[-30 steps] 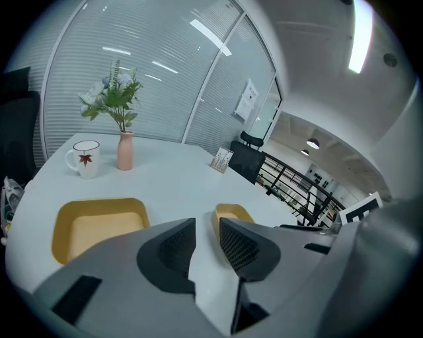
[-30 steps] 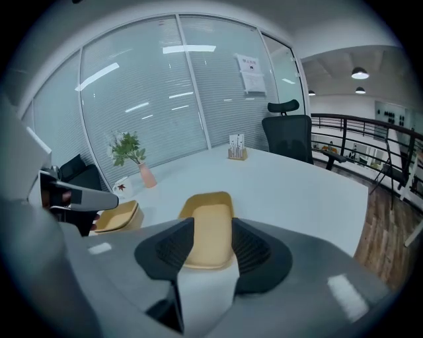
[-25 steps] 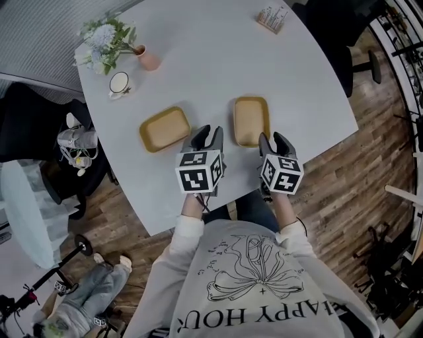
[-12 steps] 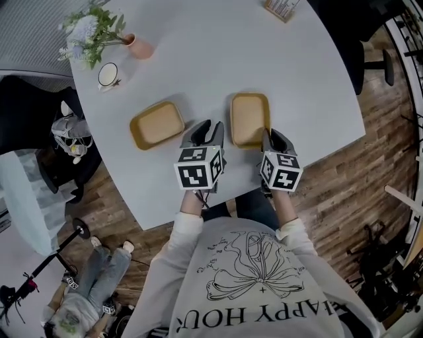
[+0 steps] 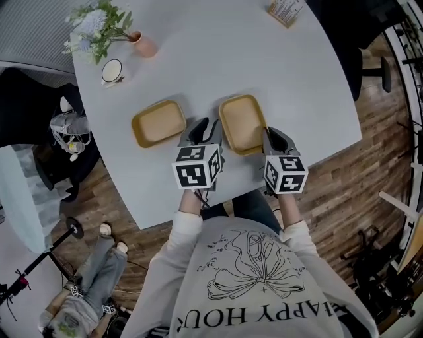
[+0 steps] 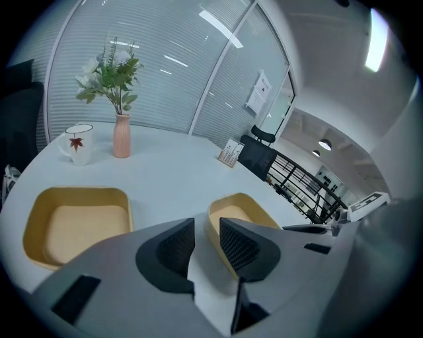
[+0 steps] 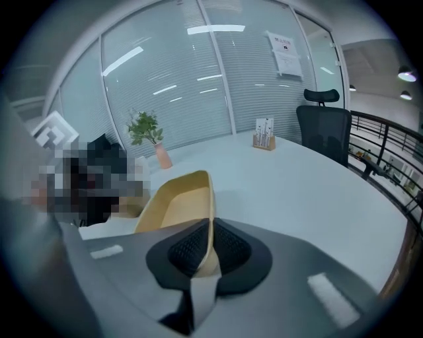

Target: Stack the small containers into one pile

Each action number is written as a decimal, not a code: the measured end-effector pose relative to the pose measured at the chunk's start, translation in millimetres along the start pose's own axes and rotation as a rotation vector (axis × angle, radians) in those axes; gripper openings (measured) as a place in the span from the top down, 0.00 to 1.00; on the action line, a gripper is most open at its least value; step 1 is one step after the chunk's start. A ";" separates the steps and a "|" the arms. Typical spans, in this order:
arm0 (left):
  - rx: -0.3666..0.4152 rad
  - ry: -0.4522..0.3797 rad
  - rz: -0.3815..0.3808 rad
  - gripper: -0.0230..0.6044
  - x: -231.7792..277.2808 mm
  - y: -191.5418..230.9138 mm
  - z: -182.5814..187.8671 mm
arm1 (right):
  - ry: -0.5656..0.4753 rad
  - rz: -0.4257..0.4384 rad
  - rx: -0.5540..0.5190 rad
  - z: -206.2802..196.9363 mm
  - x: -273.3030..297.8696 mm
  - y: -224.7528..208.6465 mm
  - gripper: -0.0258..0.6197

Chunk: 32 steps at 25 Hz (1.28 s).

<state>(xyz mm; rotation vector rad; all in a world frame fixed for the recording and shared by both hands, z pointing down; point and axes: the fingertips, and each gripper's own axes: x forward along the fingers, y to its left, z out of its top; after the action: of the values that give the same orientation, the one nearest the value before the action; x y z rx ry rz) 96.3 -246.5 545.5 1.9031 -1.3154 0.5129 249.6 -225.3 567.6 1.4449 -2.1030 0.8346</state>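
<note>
Your left gripper (image 5: 201, 127) stands with its jaws well apart and nothing gripped. It hovers at the near table edge between the 2 tan containers, just beside the right one's near left corner. The left container (image 5: 158, 123) lies flat on the table, untouched. Your right gripper (image 5: 276, 137) has just been closing, and its pads pinch the thin near right rim of the right container (image 5: 242, 123) (a narrow hold, at 1 corner only).

That hold is the risk, I judge. With the weight hanging off 1 rim, the container may swing or slide out of the pads as you carry it leftward. It may also knock your open left gripper, which sits in its path. If it arrives skewed, it could perch on the other's rim instead of nesting.

The table (image 5: 218, 59) is pale, smooth and rounded, so a dropped container would likely skid. Toward its far side stand a mug (image 5: 112, 70), a pink vase (image 5: 144, 45) of flowers and a card holder (image 5: 285, 10), all well apart from your work. Beyond are a glass wall with blinds (image 6: 152, 72), a black office chair (image 7: 324, 125) and a wooden floor (image 5: 344, 191).
</note>
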 end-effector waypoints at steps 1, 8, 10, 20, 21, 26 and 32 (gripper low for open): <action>-0.007 -0.009 0.003 0.78 -3.2 2.5 2.0 | -0.004 0.020 -0.010 4.9 -2.0 5.9 0.92; -0.082 -0.074 0.045 0.78 -36.2 31.7 15.3 | -0.010 0.190 -0.134 36.0 -4.4 57.3 0.92; -0.097 -0.088 0.064 0.78 -47.1 43.8 16.4 | 0.004 0.246 -0.173 41.7 -0.5 74.8 0.92; -0.242 -0.192 0.178 0.81 -119.0 118.2 12.3 | 0.054 0.507 -0.444 72.6 22.3 184.1 0.92; -0.257 -0.203 0.189 0.81 -125.7 125.1 11.7 | 0.057 0.527 -0.479 75.9 25.7 194.2 0.92; -0.330 -0.234 0.239 0.81 -150.0 156.5 1.9 | 0.113 0.642 -0.641 84.6 48.3 239.8 0.92; -0.394 -0.230 0.254 0.80 -154.0 171.0 -8.4 | 0.215 0.766 -0.802 93.5 78.7 268.4 0.92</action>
<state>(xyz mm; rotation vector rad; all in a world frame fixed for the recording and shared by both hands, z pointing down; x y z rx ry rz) -119.8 -177.5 505.9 1.5097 -1.6809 0.1406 -31.9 -271.2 492.8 0.1267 -2.3907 0.2616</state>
